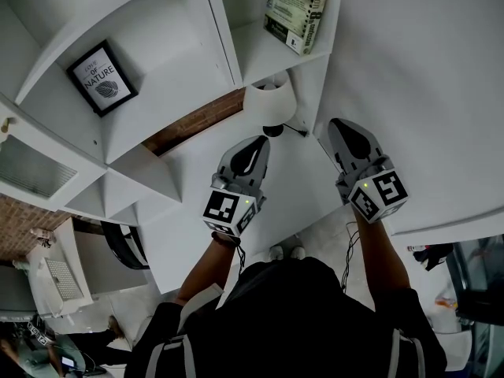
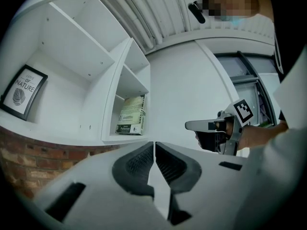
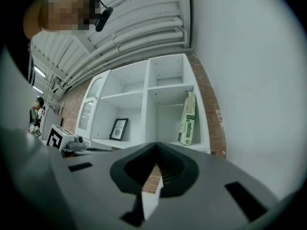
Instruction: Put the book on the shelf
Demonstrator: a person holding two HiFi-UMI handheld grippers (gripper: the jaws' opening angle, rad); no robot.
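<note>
A green and cream book (image 1: 298, 10) stands leaning in the right-hand compartment of the white shelf unit (image 1: 189, 46). The left gripper view shows the same book (image 2: 132, 115) ahead, and the right gripper view shows it (image 3: 188, 119) upright at the far right of the shelf. My left gripper (image 1: 256, 144) and right gripper (image 1: 339, 126) hang side by side below the shelf, away from the book. Both point towards the unit. The left jaws (image 2: 154, 145) meet with nothing between them. The right jaws (image 3: 156, 147) are likewise shut and empty.
A black-framed picture (image 1: 102, 77) leans in the compartment left of the book. A white rounded object (image 1: 270, 101) sits under the shelf near a brick wall (image 1: 197, 120). A glass-fronted cabinet door (image 1: 27, 168) is at the left. A plain white wall (image 1: 425, 69) runs along the right.
</note>
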